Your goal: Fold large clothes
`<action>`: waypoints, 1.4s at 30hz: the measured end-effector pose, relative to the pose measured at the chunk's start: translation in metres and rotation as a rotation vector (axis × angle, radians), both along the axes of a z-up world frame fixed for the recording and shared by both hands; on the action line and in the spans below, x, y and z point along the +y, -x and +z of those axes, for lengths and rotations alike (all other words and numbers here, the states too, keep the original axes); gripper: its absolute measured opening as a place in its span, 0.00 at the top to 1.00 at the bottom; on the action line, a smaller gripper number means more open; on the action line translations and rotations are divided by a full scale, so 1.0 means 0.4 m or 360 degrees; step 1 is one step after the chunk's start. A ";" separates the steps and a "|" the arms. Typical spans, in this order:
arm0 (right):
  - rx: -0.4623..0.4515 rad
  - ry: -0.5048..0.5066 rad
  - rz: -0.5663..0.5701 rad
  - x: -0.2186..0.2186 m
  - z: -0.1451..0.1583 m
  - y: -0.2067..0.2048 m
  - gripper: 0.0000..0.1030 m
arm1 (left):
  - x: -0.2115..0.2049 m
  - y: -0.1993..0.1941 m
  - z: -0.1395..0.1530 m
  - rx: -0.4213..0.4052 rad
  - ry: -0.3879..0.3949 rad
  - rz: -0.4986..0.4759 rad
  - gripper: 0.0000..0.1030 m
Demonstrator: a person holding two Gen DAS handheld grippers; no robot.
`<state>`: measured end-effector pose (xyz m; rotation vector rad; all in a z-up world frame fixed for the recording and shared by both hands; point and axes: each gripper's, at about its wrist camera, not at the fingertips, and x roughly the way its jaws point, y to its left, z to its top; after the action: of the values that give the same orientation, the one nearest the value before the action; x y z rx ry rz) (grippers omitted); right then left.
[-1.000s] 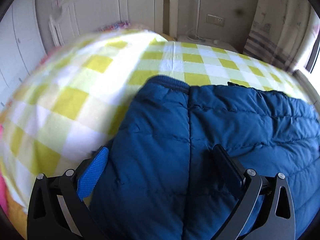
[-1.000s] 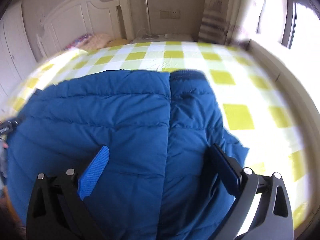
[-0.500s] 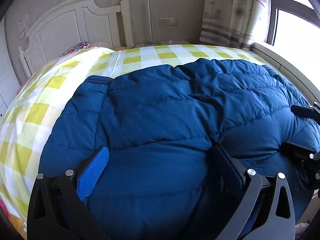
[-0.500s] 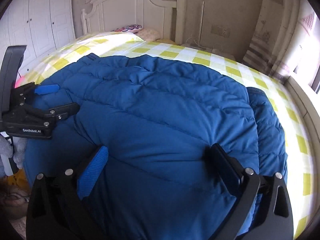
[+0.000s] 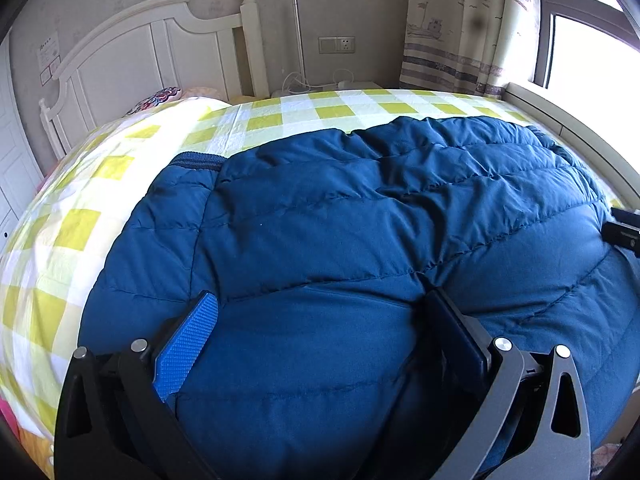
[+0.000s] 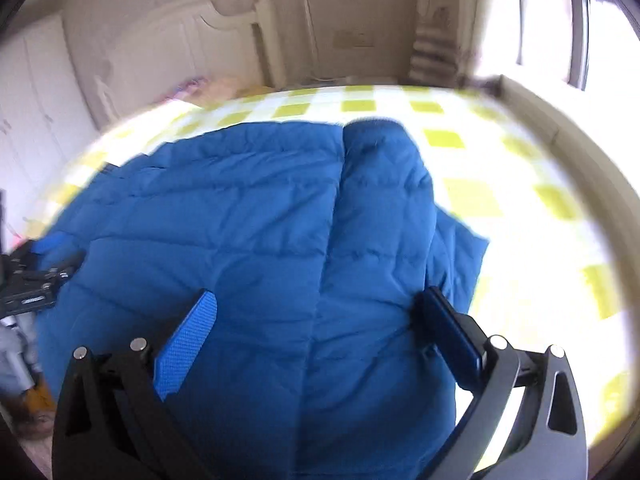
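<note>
A dark blue quilted puffer jacket (image 5: pixel 360 240) lies spread on a bed with a yellow-and-white checked sheet (image 5: pixel 100 208). A sleeve is folded in along its left side, its ribbed cuff (image 5: pixel 196 162) pointing to the headboard. My left gripper (image 5: pixel 320 312) hovers open over the jacket's near hem, fabric bulging between the wide-apart fingers. The right wrist view is blurred; there the jacket (image 6: pixel 240 240) has its right sleeve (image 6: pixel 384 184) folded in. My right gripper (image 6: pixel 320 312) is open over the near hem. Each gripper shows at the other view's edge: the right (image 5: pixel 624 232), the left (image 6: pixel 36 276).
A white headboard (image 5: pixel 160 52) and a patterned pillow (image 5: pixel 156 100) stand at the far end. A bedside table with cables (image 5: pixel 320 86), a curtain (image 5: pixel 460 32) and a window ledge (image 5: pixel 568 120) are at the far right. White wardrobe doors (image 6: pixel 36 112) line the left.
The left wrist view swung right from the left sleeve and now holds over the jacket's body. The right wrist view swung left, then back right, and is blurred. Both grippers stayed open.
</note>
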<state>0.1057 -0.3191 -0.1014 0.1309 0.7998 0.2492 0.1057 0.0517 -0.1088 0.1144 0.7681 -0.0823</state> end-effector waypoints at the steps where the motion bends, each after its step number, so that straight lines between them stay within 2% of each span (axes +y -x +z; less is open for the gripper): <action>1: -0.0010 -0.0015 -0.0009 -0.004 -0.004 0.003 0.03 | -0.001 -0.001 0.000 0.0000 -0.0002 0.0001 0.04; 7: -0.0072 0.0244 -0.0086 0.055 0.037 0.032 0.04 | 0.010 0.022 0.018 0.0007 0.0020 0.0034 0.04; 9: -0.0174 0.0223 0.0018 0.100 0.070 0.080 0.04 | 0.008 0.067 0.038 -0.0014 0.0094 -0.0018 0.04; 10: -0.0212 0.0221 0.0077 0.121 0.079 0.102 0.04 | -0.003 0.094 0.045 -0.0035 0.0079 -0.0060 0.04; 12: -0.0265 0.0271 0.0275 0.190 0.079 0.150 0.04 | -0.031 0.133 0.035 -0.0061 -0.0032 -0.0105 0.04; 14: -0.0237 0.0370 0.0400 0.253 0.037 0.171 0.03 | -0.045 0.154 0.000 -0.0077 -0.0117 -0.0102 0.04; 15: -0.0262 0.0376 0.0378 0.264 0.019 0.175 0.02 | -0.040 0.163 -0.018 -0.0135 -0.0107 -0.0107 0.04; 17: -0.0315 0.0312 0.0364 0.251 -0.002 0.177 0.02 | -0.029 0.158 -0.030 -0.0154 -0.0066 -0.0138 0.04; 20: -0.0269 0.0369 0.0361 0.231 0.024 0.171 0.03 | -0.012 0.156 -0.007 -0.0109 -0.0018 -0.0141 0.04; 22: -0.0299 0.0394 0.0273 0.191 0.043 0.188 0.03 | 0.029 0.178 0.007 -0.0136 0.0031 -0.0076 0.04; 25: -0.0255 0.0268 0.0117 0.070 0.025 0.203 0.03 | 0.114 0.211 -0.008 -0.0171 0.0050 0.0057 0.04; 28: -0.0206 -0.0012 -0.0002 -0.049 -0.018 0.222 0.03 | 0.179 0.233 -0.029 -0.0182 0.0087 0.0141 0.04; 31: -0.0220 -0.0082 -0.0101 -0.102 -0.017 0.256 0.03 | 0.184 0.233 -0.029 -0.0160 0.0066 0.0156 0.04; 35: -0.0308 -0.0412 -0.0293 -0.233 -0.016 0.328 0.04 | 0.175 0.228 -0.030 -0.0156 0.0034 0.0171 0.04; 37: -0.0314 -0.0619 -0.0358 -0.297 -0.044 0.372 0.15 | 0.170 0.227 -0.031 -0.0157 0.0025 0.0178 0.04; 38: -0.0302 -0.0711 -0.0363 -0.313 -0.061 0.393 0.18 | 0.172 0.226 -0.031 -0.0157 0.0023 0.0181 0.04; 40: -0.0248 -0.0883 -0.0332 -0.332 -0.100 0.420 0.32 | 0.173 0.227 -0.035 -0.0159 0.0022 0.0185 0.04; 42: -0.0195 -0.0973 -0.0268 -0.322 -0.136 0.438 0.32 | 0.173 0.227 -0.035 -0.0162 0.0018 0.0185 0.04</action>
<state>-0.0694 -0.4480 -0.1557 0.7480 0.5663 0.3325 0.0147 0.1208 -0.1230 0.0623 0.6709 0.0295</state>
